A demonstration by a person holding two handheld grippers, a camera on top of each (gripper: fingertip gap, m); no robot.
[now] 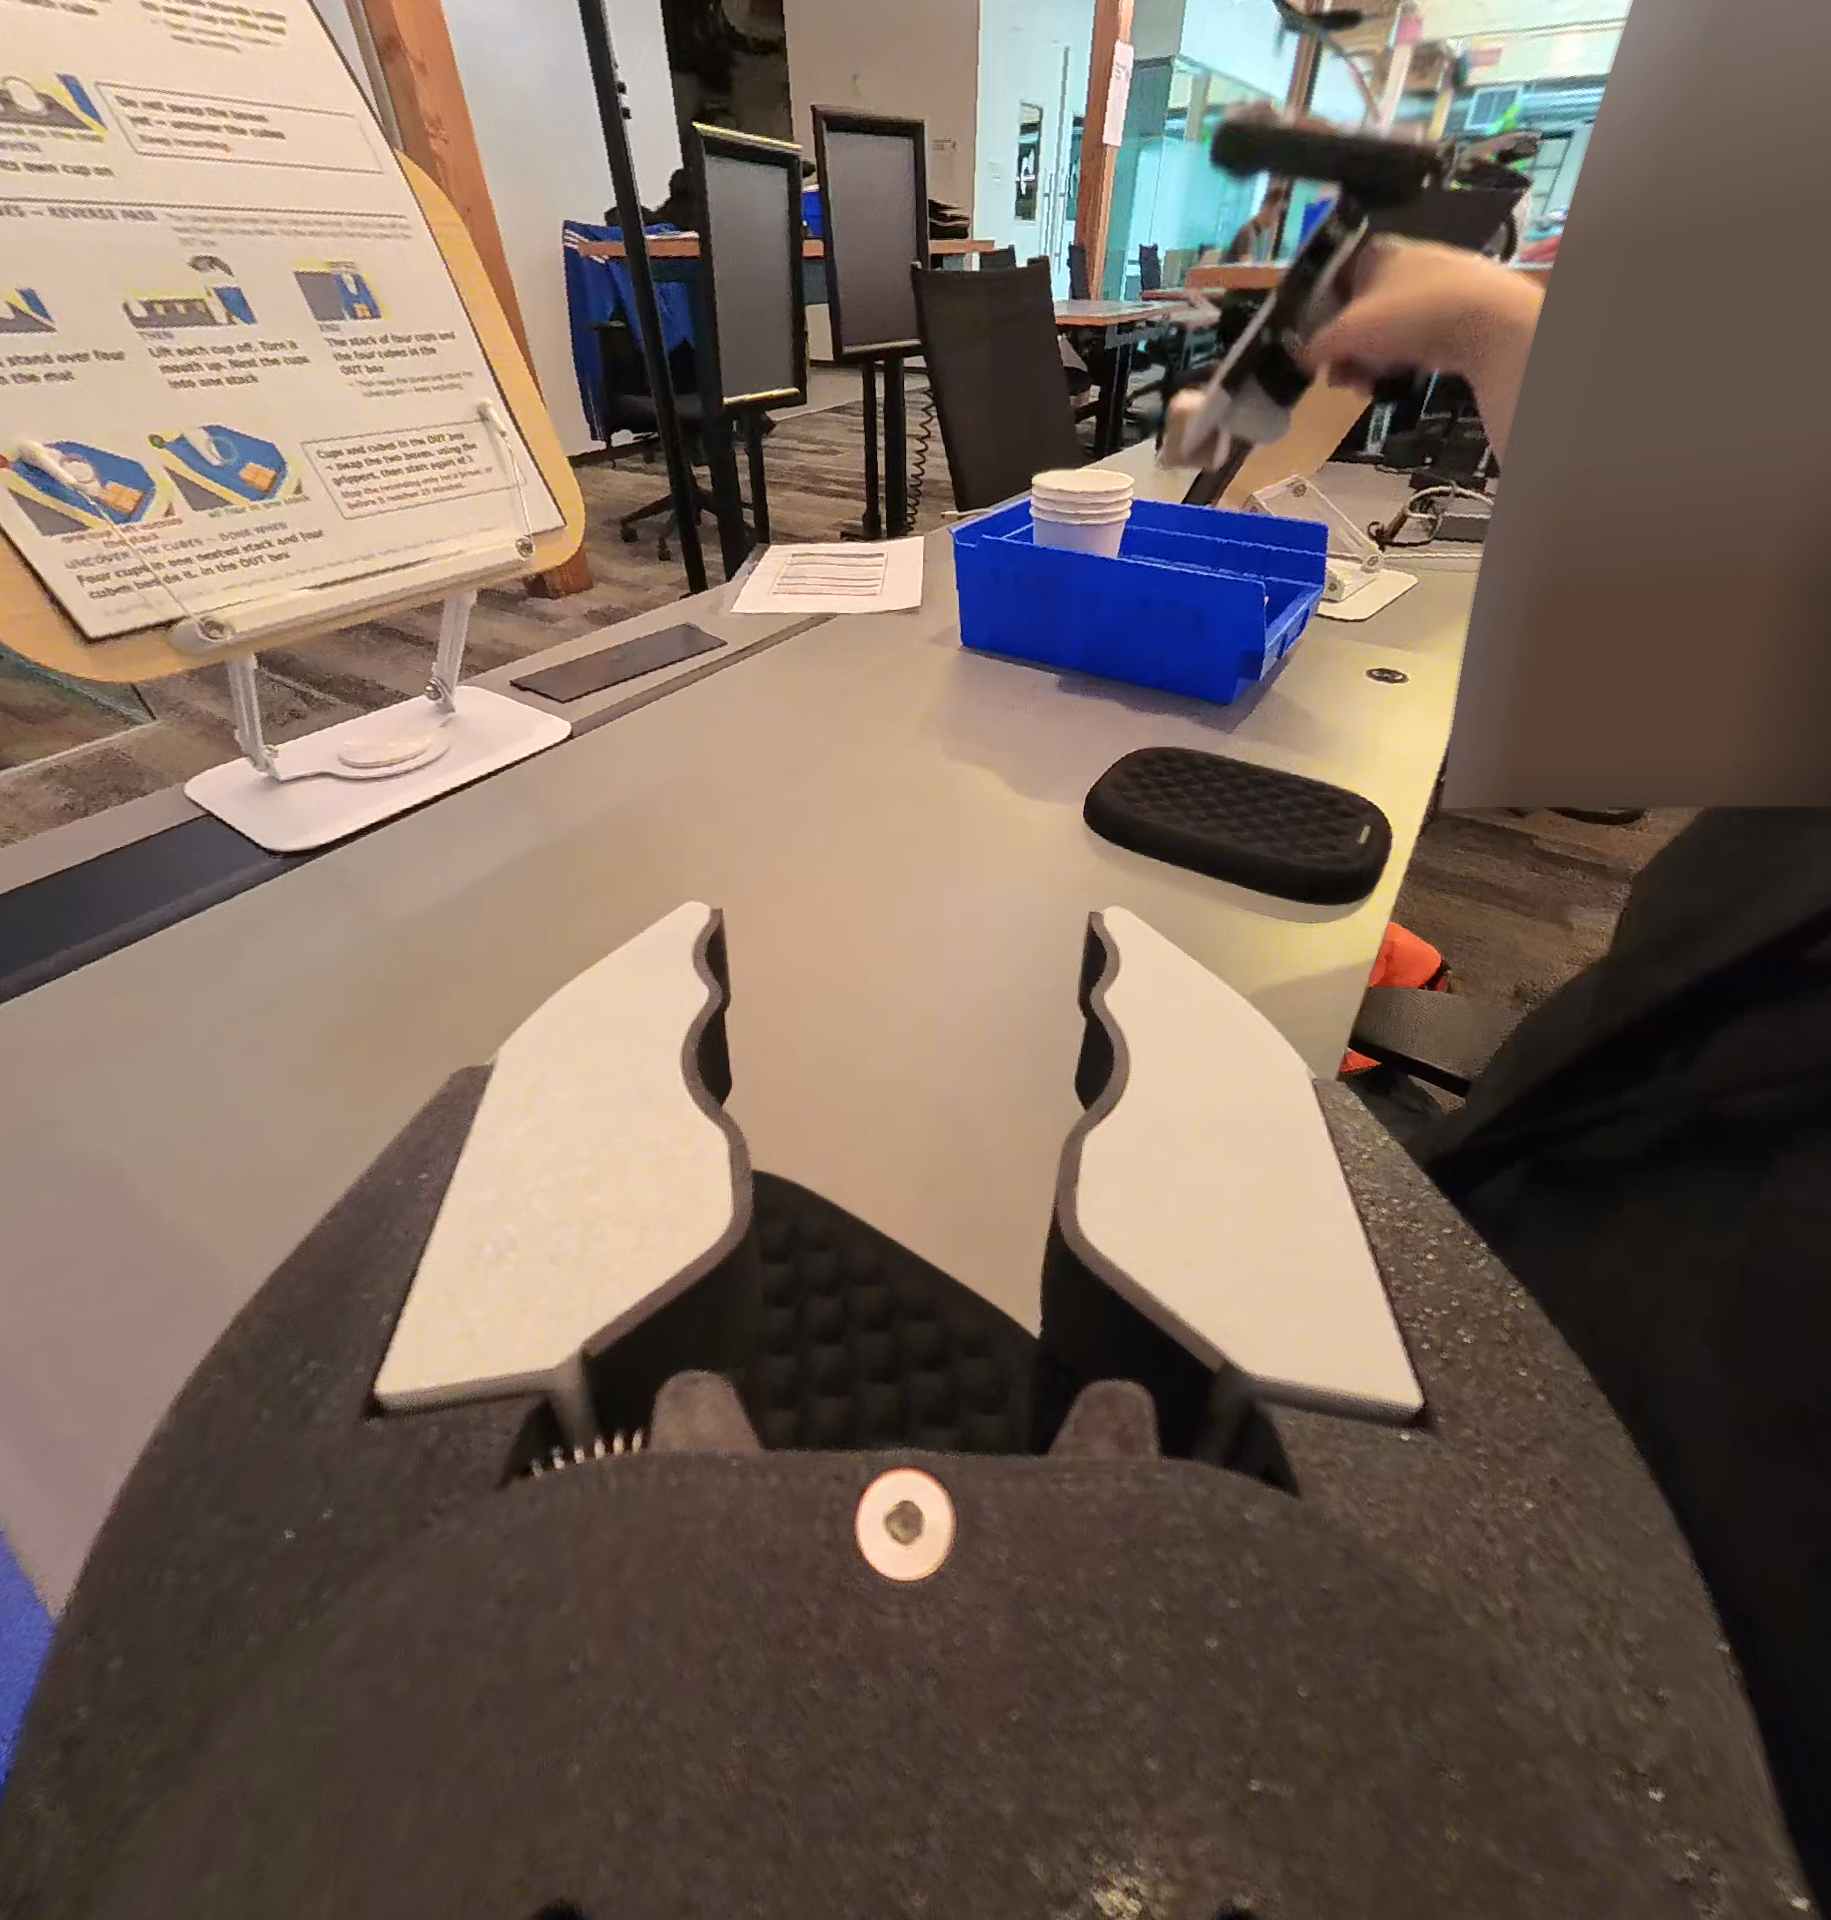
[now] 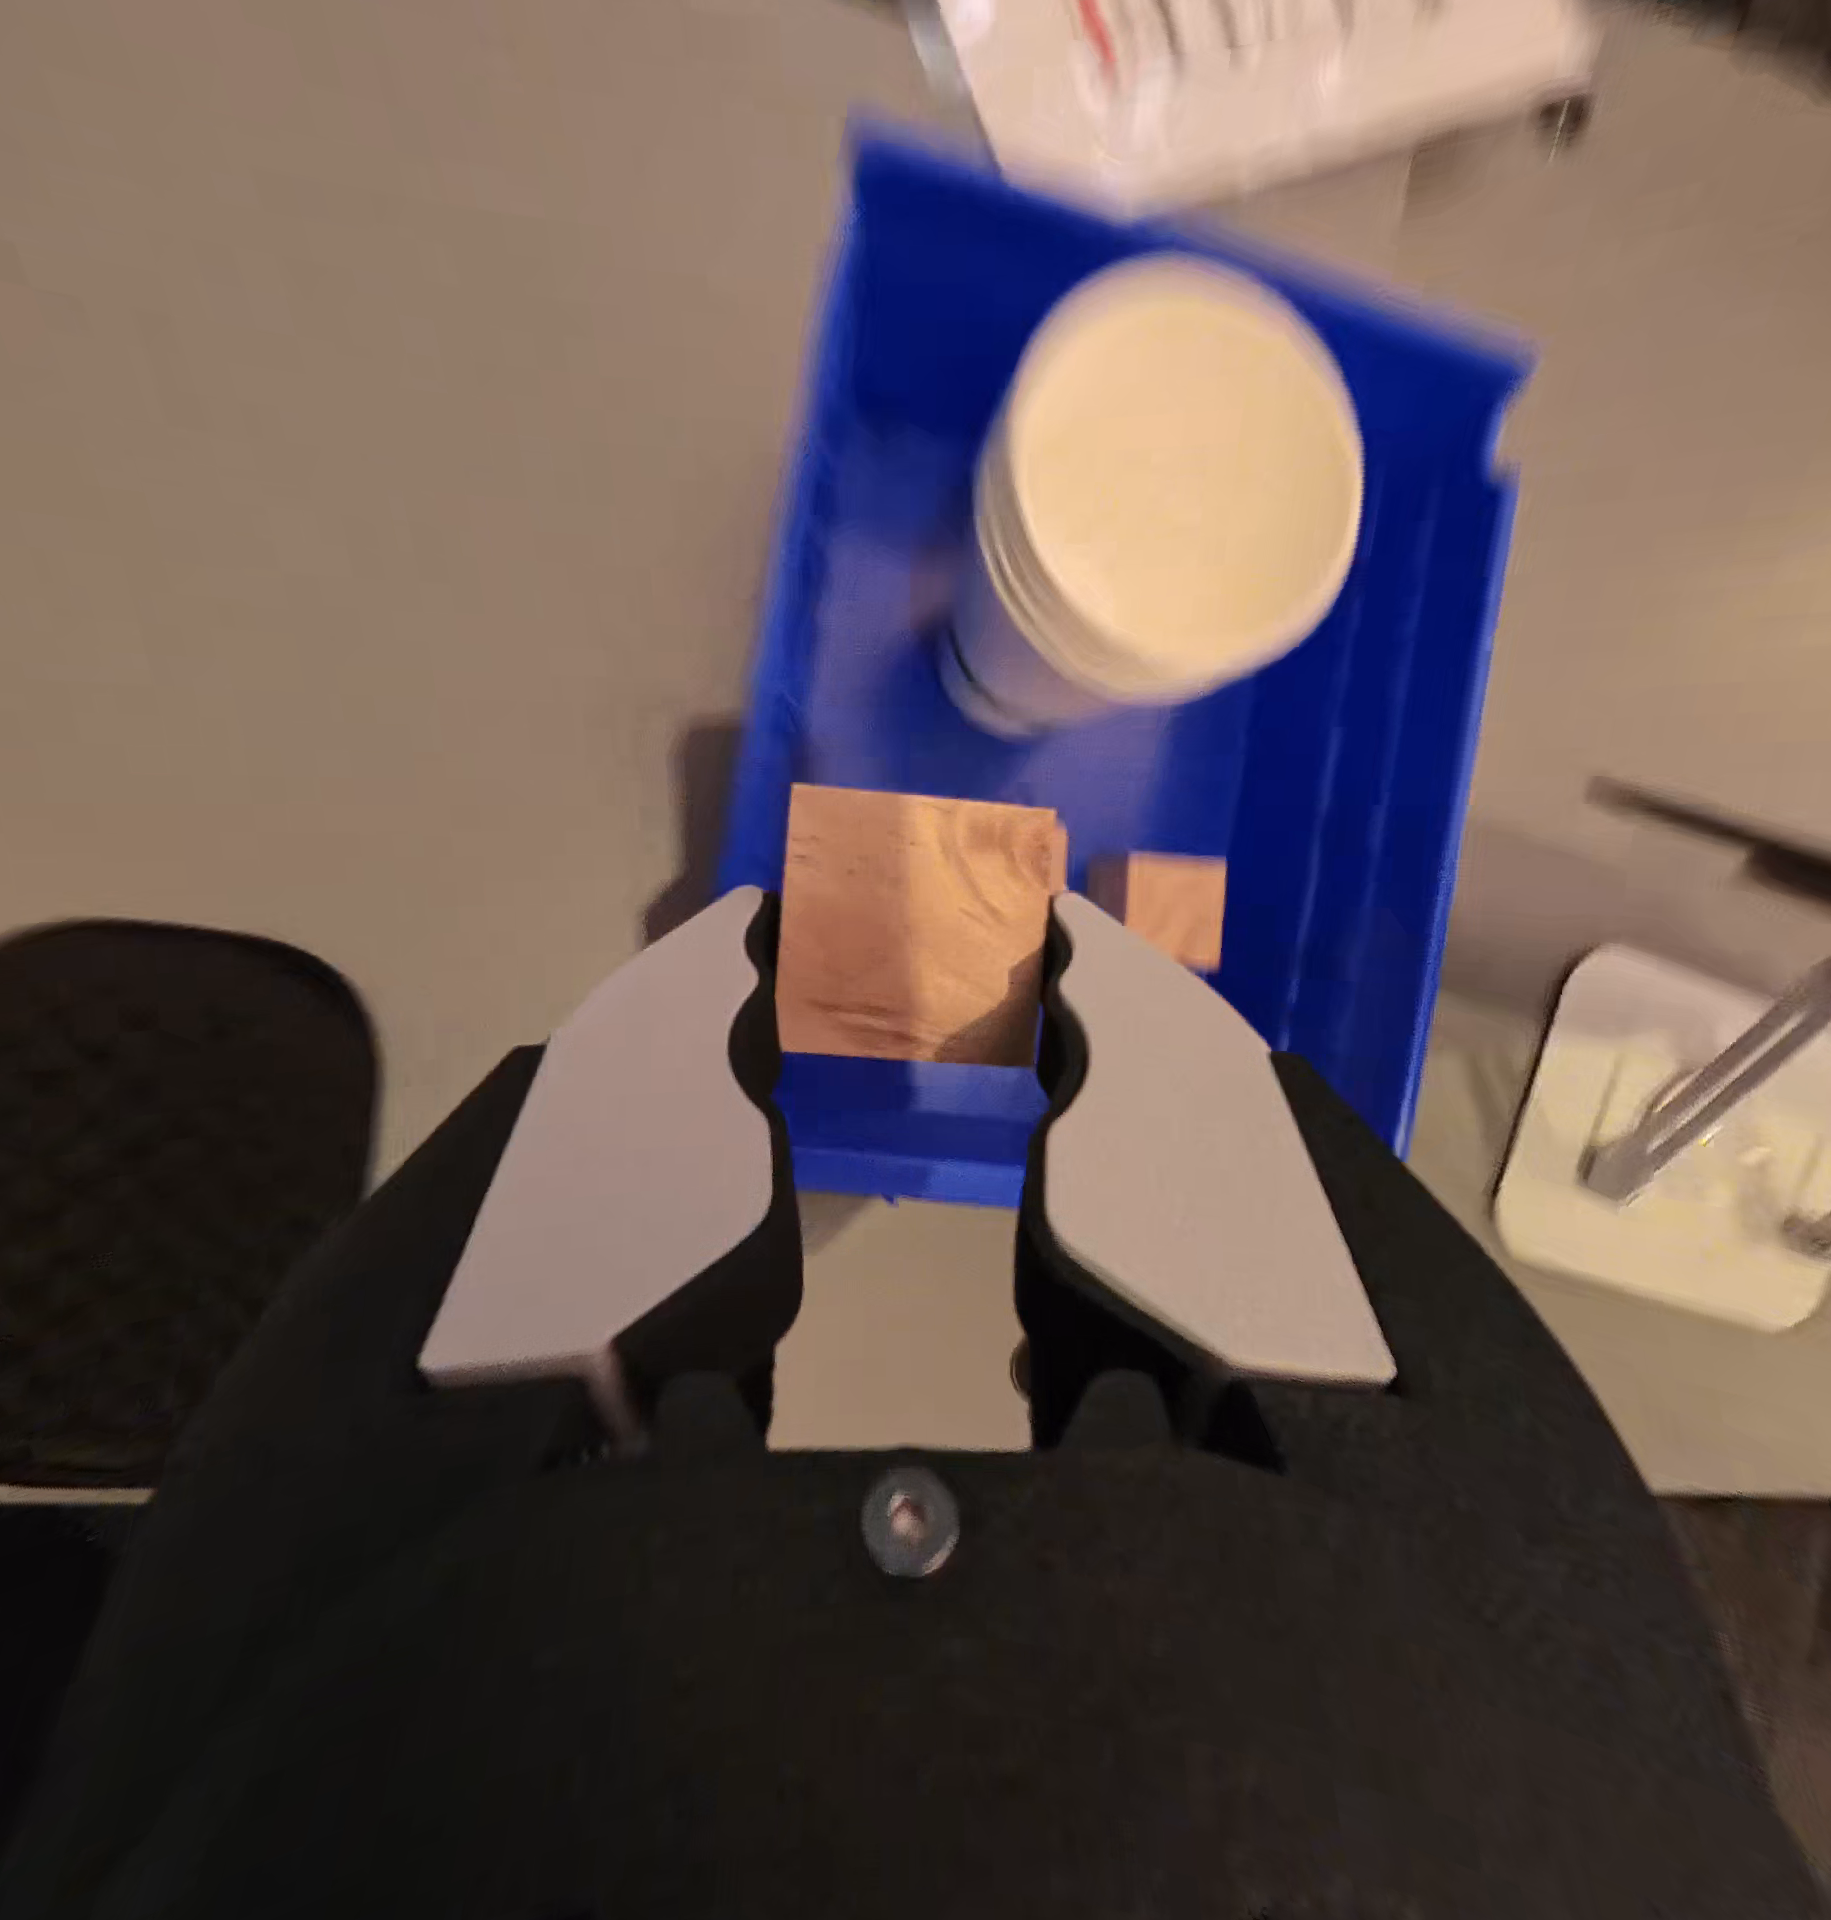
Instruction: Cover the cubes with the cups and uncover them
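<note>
My right gripper [image 2: 906, 940] has a wooden cube [image 2: 916, 925] pinched above the blue bin [image 2: 1326, 883] beside the stacked cups [image 2: 1181, 499], my left gripper [image 1: 906, 940] hanging spread and empty.

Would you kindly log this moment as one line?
right gripper: shut on wooden cube above blue bin | left gripper: open, empty | cup stack: in bin

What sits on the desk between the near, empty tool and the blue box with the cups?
Only bare grey desk; a black pad lies off to the side, as the left wrist view shows.
</note>
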